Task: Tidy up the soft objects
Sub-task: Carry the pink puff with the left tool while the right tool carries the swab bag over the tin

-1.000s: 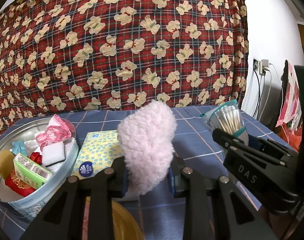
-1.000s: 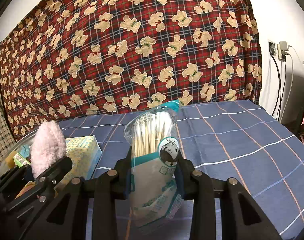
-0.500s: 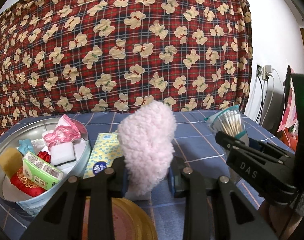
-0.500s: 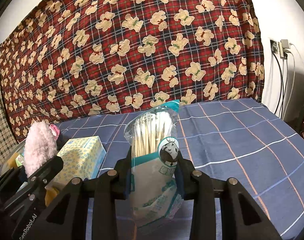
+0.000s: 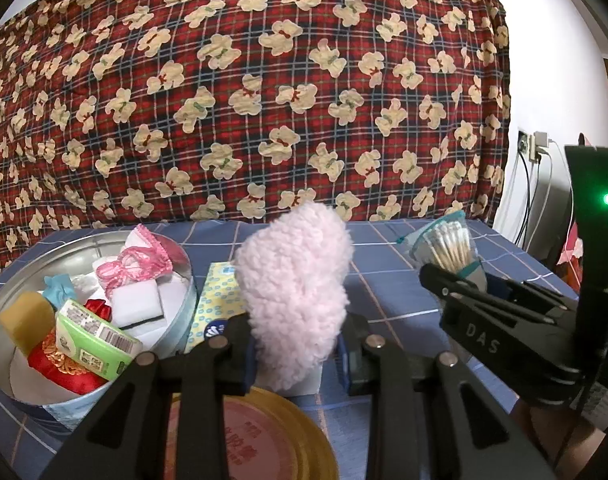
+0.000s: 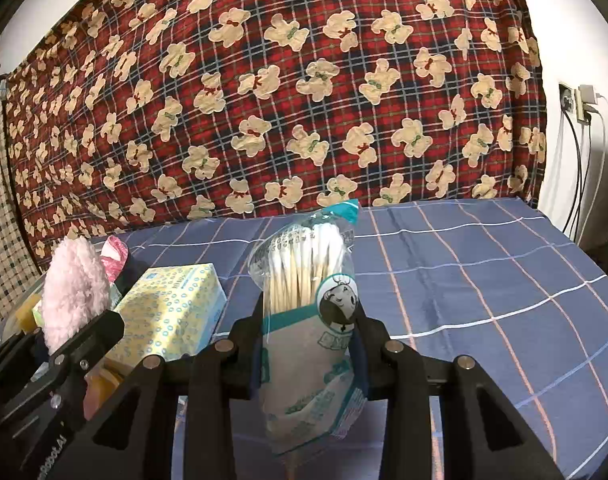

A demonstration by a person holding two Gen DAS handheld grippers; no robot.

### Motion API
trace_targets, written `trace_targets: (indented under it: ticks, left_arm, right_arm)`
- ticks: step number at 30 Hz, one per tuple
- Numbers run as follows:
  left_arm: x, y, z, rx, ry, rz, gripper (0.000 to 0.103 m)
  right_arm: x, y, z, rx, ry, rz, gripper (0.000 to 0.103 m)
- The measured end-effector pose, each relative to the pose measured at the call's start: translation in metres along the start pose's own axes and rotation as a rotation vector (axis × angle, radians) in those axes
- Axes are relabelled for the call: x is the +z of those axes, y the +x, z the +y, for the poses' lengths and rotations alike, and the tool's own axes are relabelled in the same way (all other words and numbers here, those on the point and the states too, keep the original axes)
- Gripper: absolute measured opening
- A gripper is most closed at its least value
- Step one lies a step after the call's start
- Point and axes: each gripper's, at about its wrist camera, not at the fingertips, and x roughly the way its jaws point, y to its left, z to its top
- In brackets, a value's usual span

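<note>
Left wrist view: the left tongs [image 5: 297, 344] are clamped on a fluffy pink puff [image 5: 293, 284], and the round metal tin [image 5: 185, 268] of soft goods has drawn nearer than a second ago, so the drop-off looks close. Right wrist view: the right tongs [image 6: 308, 344], nearly closed, pinch an upright, crinkly bag of cotton swabs [image 6: 310, 312] above the blue checked bench [image 6: 484, 272], unchanged, beside the tissue pack [image 6: 171, 308].

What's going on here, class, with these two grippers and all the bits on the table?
A person is sorting soft items with two hand-held grippers. The left gripper is shut on a fluffy pink pad, near the round tin that already holds sponges and packets. The right gripper is shut on a bag of cotton swabs. A tissue pack lies between them.
</note>
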Motion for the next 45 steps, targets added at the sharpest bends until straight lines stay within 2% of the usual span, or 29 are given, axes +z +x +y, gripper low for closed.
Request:
trace_targets:
  ticks: [45]
  left_arm:
    - [-0.006,-0.012,0.030,0.019,-0.034,-0.010,0.029]
  right_arm:
    - [-0.002,0.004,0.031,0.048,-0.026,0.002,0.038]
